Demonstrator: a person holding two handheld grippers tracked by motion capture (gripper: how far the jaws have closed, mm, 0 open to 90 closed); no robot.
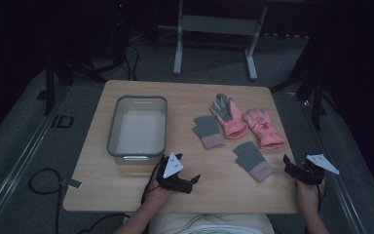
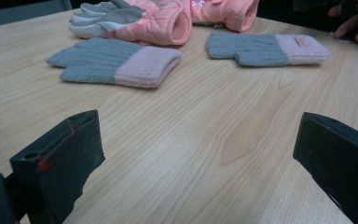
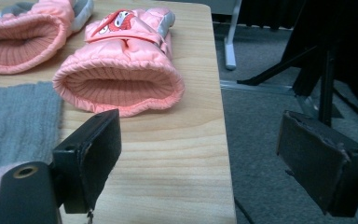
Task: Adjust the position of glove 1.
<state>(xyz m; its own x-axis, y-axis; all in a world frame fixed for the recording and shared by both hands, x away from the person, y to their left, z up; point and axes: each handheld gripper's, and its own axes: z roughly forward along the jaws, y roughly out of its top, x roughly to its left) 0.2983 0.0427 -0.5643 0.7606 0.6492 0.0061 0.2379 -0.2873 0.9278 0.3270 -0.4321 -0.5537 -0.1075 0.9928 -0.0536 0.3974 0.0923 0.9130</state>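
The table (image 1: pixel 126 190) is pale wood with smooth, matt grain. The 2 grey gloves (image 2: pixel 114 63) are ribbed knit with pink cuffs; the 2 pink gloves (image 3: pixel 126 60) are puffy quilted cloth, knit-lined. The bin (image 1: pixel 137 126) looks translucent plastic.

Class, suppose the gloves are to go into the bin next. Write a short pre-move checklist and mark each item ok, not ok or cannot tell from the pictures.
1. Left gripper open and holding nothing: ok.
2. Right gripper open and holding nothing: ok.
3. Bin upright with nothing inside: ok.
4. All four gloves on the table: ok. Two grey knit gloves, and, and two pink padded gloves, and.
5. Every glove lies apart from the others: not ok; the left pink glove overlaps the farther grey one and touches the other pink one.
6. Bin fixed against sliding: cannot tell.
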